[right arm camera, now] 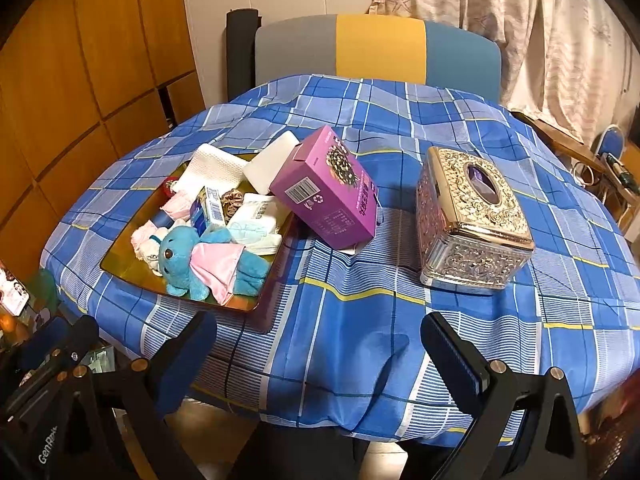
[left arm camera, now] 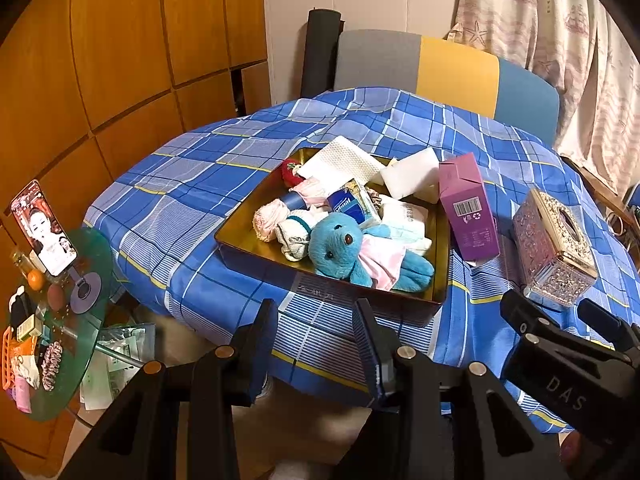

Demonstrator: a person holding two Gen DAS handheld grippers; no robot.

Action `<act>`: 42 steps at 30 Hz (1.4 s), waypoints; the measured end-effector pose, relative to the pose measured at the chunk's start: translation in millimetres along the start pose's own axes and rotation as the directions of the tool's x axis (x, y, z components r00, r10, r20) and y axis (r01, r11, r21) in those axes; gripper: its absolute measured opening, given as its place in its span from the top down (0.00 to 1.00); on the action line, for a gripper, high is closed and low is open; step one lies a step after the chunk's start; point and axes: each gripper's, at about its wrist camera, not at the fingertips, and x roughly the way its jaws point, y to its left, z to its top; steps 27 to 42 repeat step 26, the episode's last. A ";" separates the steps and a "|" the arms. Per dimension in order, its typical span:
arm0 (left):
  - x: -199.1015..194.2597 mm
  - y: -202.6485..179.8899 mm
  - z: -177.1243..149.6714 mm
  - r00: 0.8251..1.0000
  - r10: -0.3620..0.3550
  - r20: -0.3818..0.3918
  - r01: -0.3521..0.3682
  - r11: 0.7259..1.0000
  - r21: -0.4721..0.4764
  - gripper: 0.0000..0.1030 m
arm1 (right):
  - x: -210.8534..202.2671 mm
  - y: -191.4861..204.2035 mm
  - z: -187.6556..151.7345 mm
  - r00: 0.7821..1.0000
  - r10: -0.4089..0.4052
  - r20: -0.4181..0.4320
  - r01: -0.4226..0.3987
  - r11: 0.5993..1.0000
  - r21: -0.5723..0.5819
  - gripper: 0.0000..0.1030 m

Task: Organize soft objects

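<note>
Soft objects, blue plush toy (right arm camera: 208,260) foremost, lie heaped in gold tray (left arm camera: 332,296) on checked tablecloth (right arm camera: 360,340), purple box (right arm camera: 328,192) leaning on its rim; my left gripper (left arm camera: 316,320) and right gripper (right arm camera: 320,344) both gape empty.

chair (right arm camera: 380,46) behind bench | curtain (right arm camera: 540,32) right | wooden cabinets (left arm camera: 120,60) left | phone (left arm camera: 42,228) on glass side table (left arm camera: 92,248)

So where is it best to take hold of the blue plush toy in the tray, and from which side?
Probably the blue plush toy's head, approached from above: it lies flat in the tray near the front rim, head round, uncovered. The pink cloth covers its body. The left claw is nearer.
</note>
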 end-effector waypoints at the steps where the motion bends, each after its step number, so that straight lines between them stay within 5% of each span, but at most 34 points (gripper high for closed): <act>1: -0.2 -0.1 0.0 1.000 0.000 0.000 0.000 1.000 -0.001 0.63 | 0.0 -0.1 -0.2 1.000 0.001 0.001 -0.001 1.000 0.000 0.00; 42: 4.5 -2.1 -0.8 1.000 0.005 0.009 -0.005 1.000 0.029 0.63 | 5.6 -2.2 -2.3 1.000 0.004 -0.018 -0.004 1.000 0.001 0.00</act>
